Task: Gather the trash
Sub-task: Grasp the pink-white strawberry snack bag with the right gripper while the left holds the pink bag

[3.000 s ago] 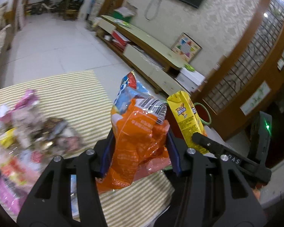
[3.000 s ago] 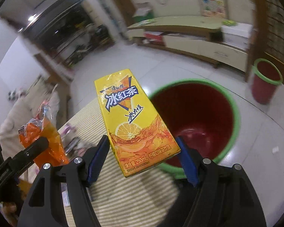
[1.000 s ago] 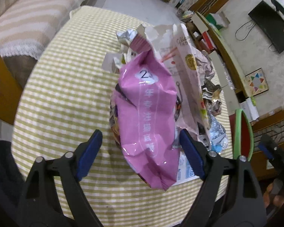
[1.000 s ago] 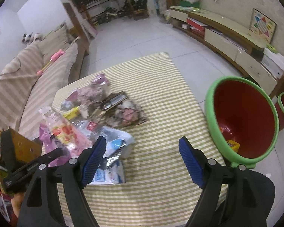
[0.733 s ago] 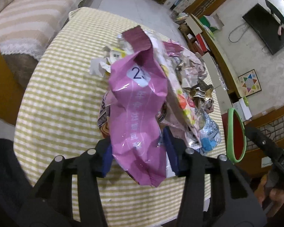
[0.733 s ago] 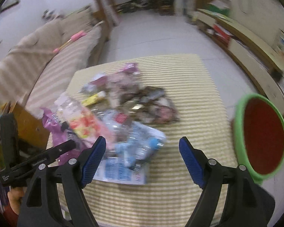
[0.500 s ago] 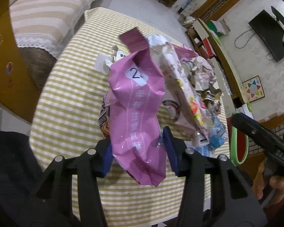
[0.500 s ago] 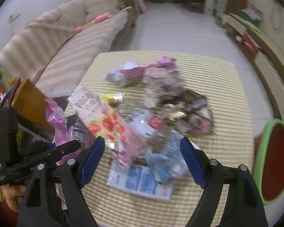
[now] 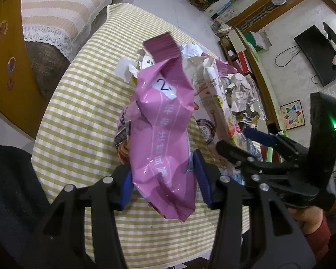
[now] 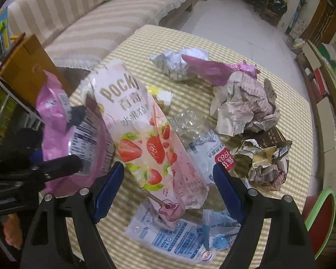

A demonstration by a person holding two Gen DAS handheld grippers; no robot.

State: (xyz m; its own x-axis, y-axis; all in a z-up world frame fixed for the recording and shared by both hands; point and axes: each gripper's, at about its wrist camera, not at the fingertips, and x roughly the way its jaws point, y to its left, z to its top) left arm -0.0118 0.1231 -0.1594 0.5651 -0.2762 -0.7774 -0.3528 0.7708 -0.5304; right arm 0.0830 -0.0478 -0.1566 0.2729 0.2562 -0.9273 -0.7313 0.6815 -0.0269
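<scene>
My left gripper (image 9: 162, 179) is shut on a pink snack bag (image 9: 163, 134) and holds it upright above the checked table (image 9: 78, 103). The same bag shows at the left of the right wrist view (image 10: 56, 121). My right gripper (image 10: 168, 186) is open, its jaws on either side of a pale strawberry Pocky bag (image 10: 145, 139) in the trash pile, not closed on it. In the left wrist view the right gripper (image 9: 253, 143) reaches in from the right beside the Pocky bag (image 9: 215, 103).
Crumpled paper (image 10: 246, 105), a foil wrapper (image 10: 177, 65), a clear bottle (image 10: 190, 130) and a blue-printed flat bag (image 10: 181, 237) lie on the table. A green-rimmed red bin (image 10: 322, 219) stands past the table's right edge. A striped sofa (image 10: 100, 15) lies behind.
My left gripper closed on the pink bag and lifted it. My right gripper, which earlier dropped the yellow carton at the bin, swung over the pile and came down around the Pocky bag.
</scene>
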